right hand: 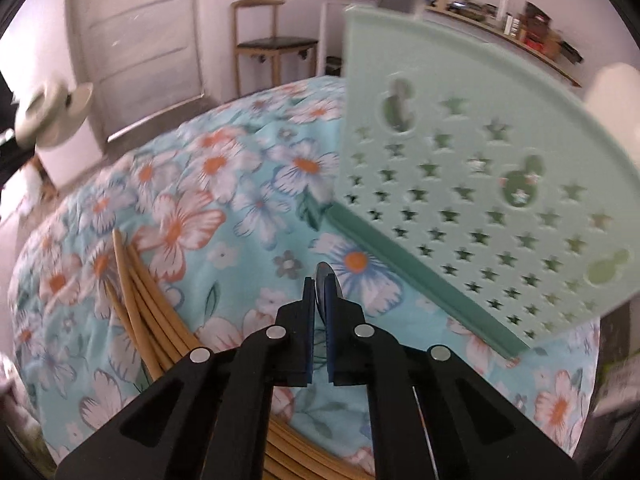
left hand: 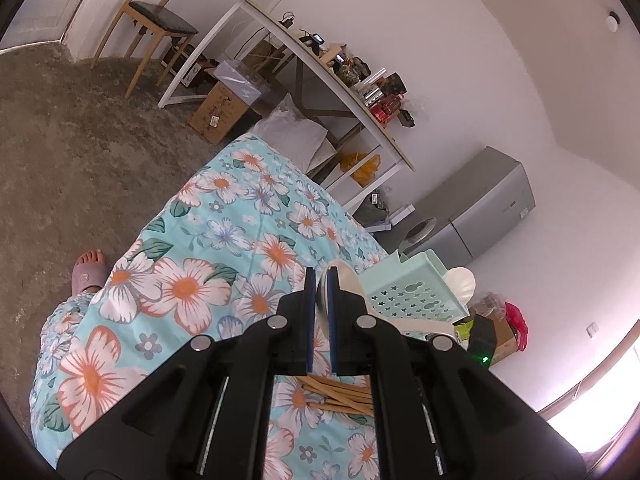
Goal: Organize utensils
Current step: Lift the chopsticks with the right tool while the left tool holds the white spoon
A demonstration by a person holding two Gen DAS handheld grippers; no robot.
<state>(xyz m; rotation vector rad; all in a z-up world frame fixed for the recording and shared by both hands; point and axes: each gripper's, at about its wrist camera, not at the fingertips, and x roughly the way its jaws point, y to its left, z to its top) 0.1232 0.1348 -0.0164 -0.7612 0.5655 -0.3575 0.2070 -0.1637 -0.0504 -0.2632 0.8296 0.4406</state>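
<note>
My left gripper (left hand: 321, 280) is shut on a pale, spoon-like utensil (left hand: 340, 270) whose strip curves up and to the right past the pads. Just right of it stands a mint-green basket (left hand: 412, 292) with star holes; a white spoon bowl (left hand: 462, 280) sticks out of it. In the right wrist view my right gripper (right hand: 319, 284) is shut on a thin dark metal utensil (right hand: 325, 272); only its rounded tip shows above the pads. The basket (right hand: 480, 160) rises close ahead on the right. Several bamboo chopsticks (right hand: 148, 300) lie on the cloth to the left, also under my left gripper (left hand: 340, 394).
A floral blue cloth (left hand: 180, 288) covers the table. A person's foot in a slipper (left hand: 89, 270) stands on the carpet at its left edge. A wooden chair (left hand: 160, 20), a cluttered white shelf (left hand: 360, 92) and a grey fridge (left hand: 480, 204) stand behind.
</note>
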